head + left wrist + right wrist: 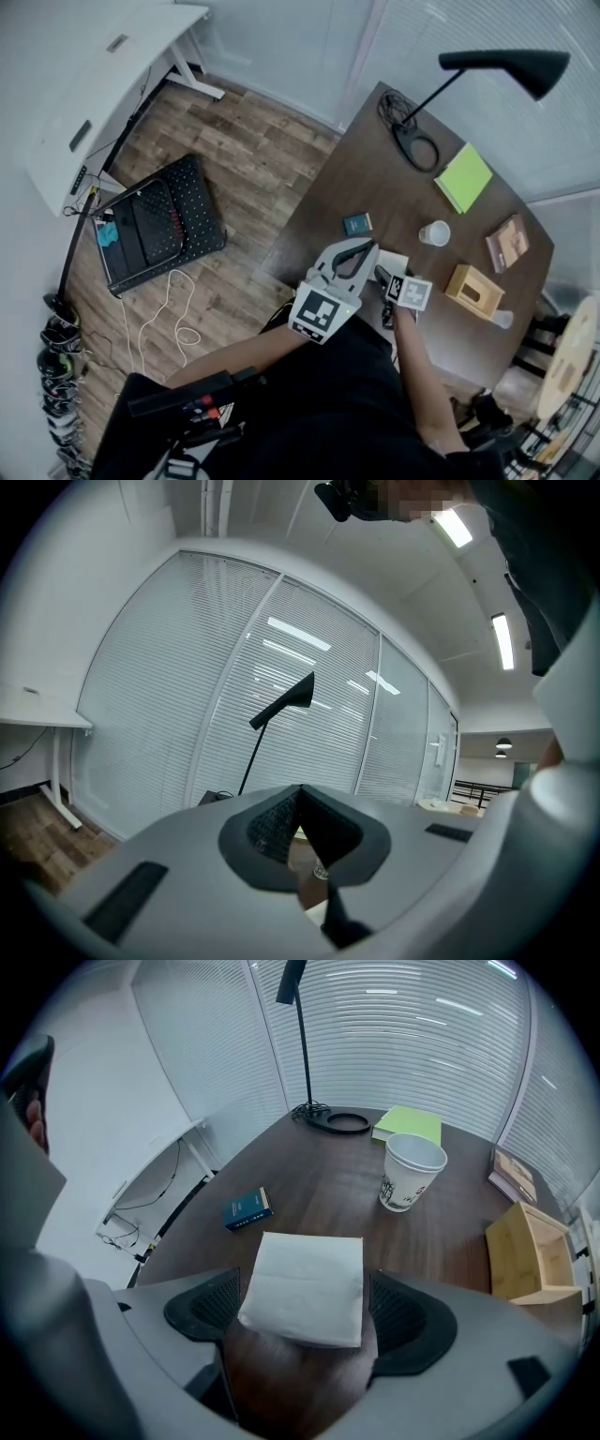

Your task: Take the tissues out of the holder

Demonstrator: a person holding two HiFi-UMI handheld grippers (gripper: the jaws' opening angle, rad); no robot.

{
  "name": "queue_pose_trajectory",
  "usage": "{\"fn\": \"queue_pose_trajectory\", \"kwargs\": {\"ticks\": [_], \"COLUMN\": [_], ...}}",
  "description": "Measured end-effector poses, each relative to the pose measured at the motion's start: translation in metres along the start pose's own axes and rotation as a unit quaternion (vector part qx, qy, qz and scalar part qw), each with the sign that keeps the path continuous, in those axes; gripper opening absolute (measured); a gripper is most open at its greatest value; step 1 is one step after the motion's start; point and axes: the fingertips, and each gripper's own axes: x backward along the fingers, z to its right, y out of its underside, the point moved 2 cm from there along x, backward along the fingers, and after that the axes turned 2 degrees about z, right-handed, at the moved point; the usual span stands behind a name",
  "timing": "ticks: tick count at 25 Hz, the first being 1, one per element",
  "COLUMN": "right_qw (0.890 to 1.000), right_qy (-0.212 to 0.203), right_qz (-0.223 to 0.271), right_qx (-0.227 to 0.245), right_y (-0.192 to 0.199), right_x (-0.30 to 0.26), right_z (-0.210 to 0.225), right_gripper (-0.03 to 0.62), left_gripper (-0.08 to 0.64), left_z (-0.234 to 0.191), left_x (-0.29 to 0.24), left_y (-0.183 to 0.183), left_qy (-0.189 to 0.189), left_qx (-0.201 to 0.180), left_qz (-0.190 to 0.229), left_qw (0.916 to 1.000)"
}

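Folded white tissues lie flat, apart from the apparently open wooden holder

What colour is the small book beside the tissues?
The book is dark teal-blue with pale print on its cover. It shows best in the right gripper view.

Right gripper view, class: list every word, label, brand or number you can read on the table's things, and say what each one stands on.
No text here is readable.
On the blue booklet: pale cover print, too small to read.
On the paper cup: dark print low on its side, too blurred to read.
On the brown book: cover print, not legible.
On the tissue stack, green pad and wooden holder: no print shows.
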Motion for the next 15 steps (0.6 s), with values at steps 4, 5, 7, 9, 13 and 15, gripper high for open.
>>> {"fn": "queue_pose_trajectory", "kwargs": {"ticks": [4,5,7,9,13,15], "right_qw": [1.0,1.0,1.0,0.999,0.998,0.998], "right_qy": [0.004,0.006,0.008,0.008,-0.003,-0.007], "right_qz": [0.006,0.009,0.016,0.027,0.051,0.06], "right_qx": [0.0,-0.003,-0.011,-0.017,-0.019,-0.022], "right_y": [-0.002,-0.001,0.0,0.0,-0.003,-0.006], "right_x": [0.011,0.014,0.019,0.024,0.029,0.037], "right_z": [0.003,0.005,0.009,0.012,0.019,0.023], "right_gripper": [0.423,0.423,0.423,0.423,0.422,0.422], "left_gripper": [-0.003,-0.003,-0.003,-0.003,-0.003,-0.003], "left_z": [0.006,0.008,0.013,0.017,0.027,0.035], "left_x": [0.001,0.001,0.0,-0.001,-0.005,-0.01], "left_y": [0.002,0.004,0.006,0.007,0.008,0.008], "left_qy": [0.001,0.003,0.006,0.009,0.005,0.005], "left_qx": [0.007,0.008,0.008,0.007,0.005,0.009], "left_qz": [0.0,-0.001,-0.003,-0.003,-0.002,-0.003], "left_qw": [1.0,1.0,0.9999,0.9999,1.0,0.9999]}}
